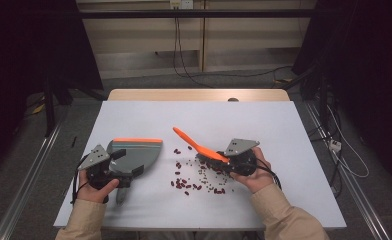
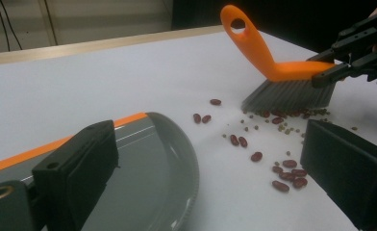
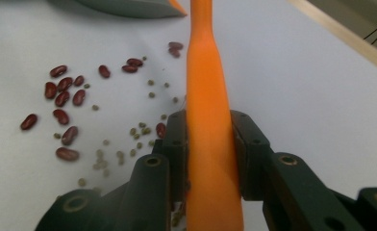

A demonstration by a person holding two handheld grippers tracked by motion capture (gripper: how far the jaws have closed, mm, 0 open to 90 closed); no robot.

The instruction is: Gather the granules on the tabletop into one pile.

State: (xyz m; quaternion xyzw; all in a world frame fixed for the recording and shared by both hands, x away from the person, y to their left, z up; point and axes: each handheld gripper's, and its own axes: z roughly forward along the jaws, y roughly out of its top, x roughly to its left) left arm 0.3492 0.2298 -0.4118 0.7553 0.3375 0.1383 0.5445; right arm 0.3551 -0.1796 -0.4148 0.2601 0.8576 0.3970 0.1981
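bkgd – black cables (image 1: 184, 50) on wall | metal rail (image 1: 29, 165) on floor

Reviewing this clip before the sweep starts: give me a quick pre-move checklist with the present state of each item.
1. Right tongs clamped on the orange brush handle: ok.
2. Bristles down by the beans: ok; they reach the white table.
3. Left tongs gripping the grey dustpan: cannot tell; the left gripper view shows its jaws apart with the pan between them.
4. Dustpan's orange lip facing the red beans: not ok; it faces the far side.
5. Path between the spill and the pan clear: ok.
6. Small green beans lie within the same spill: ok.
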